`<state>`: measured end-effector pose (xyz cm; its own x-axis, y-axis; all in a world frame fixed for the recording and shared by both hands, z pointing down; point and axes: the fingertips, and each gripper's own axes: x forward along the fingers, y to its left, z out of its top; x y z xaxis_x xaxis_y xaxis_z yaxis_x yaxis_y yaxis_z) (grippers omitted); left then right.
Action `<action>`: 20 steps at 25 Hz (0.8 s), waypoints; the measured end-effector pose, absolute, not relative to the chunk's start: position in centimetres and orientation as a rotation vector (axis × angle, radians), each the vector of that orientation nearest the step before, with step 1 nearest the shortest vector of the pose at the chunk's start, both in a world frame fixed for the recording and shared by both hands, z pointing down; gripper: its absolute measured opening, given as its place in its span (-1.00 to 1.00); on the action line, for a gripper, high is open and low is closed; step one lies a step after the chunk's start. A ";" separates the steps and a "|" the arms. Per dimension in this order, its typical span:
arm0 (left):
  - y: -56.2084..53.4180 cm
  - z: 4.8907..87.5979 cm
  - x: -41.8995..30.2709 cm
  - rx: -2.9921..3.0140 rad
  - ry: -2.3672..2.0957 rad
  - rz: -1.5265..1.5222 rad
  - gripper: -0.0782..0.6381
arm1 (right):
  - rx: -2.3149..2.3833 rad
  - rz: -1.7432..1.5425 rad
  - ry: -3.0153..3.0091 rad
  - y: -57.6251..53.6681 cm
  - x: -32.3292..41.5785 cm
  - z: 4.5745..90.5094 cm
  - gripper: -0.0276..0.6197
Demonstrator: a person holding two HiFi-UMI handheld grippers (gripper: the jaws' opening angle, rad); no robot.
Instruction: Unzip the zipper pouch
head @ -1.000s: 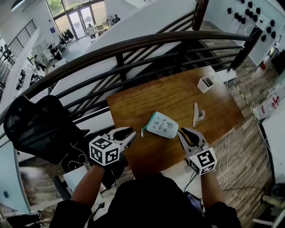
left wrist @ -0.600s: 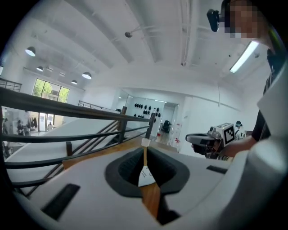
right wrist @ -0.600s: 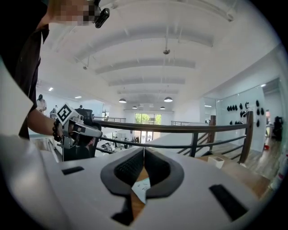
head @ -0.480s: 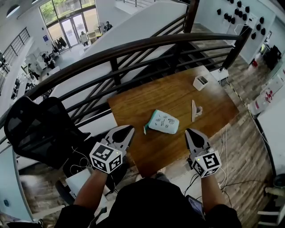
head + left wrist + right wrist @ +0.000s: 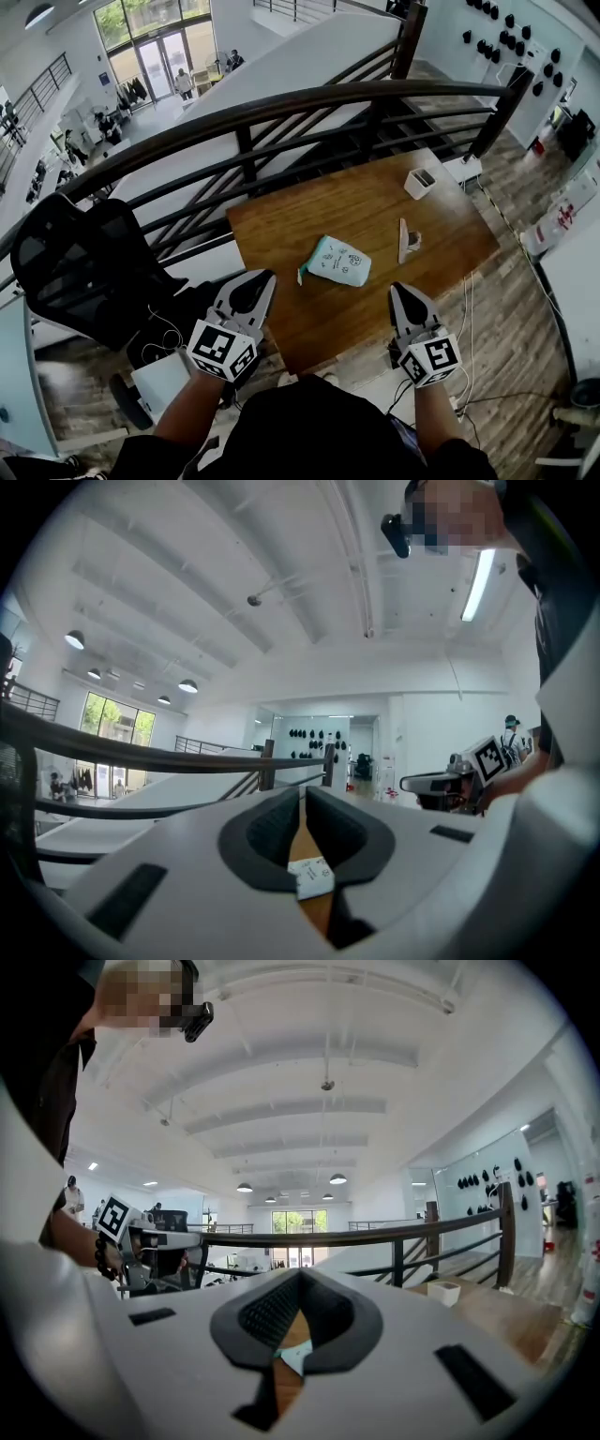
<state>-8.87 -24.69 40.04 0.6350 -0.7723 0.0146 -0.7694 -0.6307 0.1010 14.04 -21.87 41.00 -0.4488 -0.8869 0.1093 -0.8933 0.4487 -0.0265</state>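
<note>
Progress: by my reading, nothing is done yet. The zipper pouch (image 5: 339,262) lies flat and untouched on the wooden table (image 5: 309,211), and neither of my tools is on it.
Zipper state: too small to tell from the head view whether the zip is fully shut. I judge that the whole unzip is still ahead.
Left gripper (image 5: 263,278): the jaws are pressed together with nothing between the pads. Only a thin slit shows between them, and through it I see a strip of tabletop and a pale scrap of the pouch beyond.
Right gripper (image 5: 399,291): the jaws are closed right up and empty. A sliver of mint fabric shows past them, out on the table and not in my grip.
Pouch relative to left jaws: ahead of the tips and off to their right, apart from them. Its darker teal corner is the part nearest to me.
Pouch relative to right jaws: ahead and off to their left, also apart, with bare wood between.
Between the tools: the pouch sits roughly midway, a little beyond both tips.
What is left: I judge that I must open both pairs of jaws, pin one end of the pouch, find the pull with the other tool and draw it along.
Also ahead: a small white box (image 5: 419,183) sits well beyond my right jaws, clear of the work.
</note>
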 end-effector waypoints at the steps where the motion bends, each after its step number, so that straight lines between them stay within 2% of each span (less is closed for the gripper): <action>1: -24.5 40.0 -8.6 2.753 -1.307 -0.051 -0.70 | 1.598 0.123 -2.612 -21.8 14.2 40.9 -0.93; 20: -24.5 39.0 -3.9 2.757 -1.254 -0.081 -0.70 | 1.527 0.089 -2.639 -21.7 16.6 39.7 -0.94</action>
<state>-3.94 -24.53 38.95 0.6569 -0.7540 -0.0024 -0.7480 -0.6521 0.1231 16.65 -21.65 39.71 -0.4959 -0.8616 0.1082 -0.8670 0.4983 -0.0050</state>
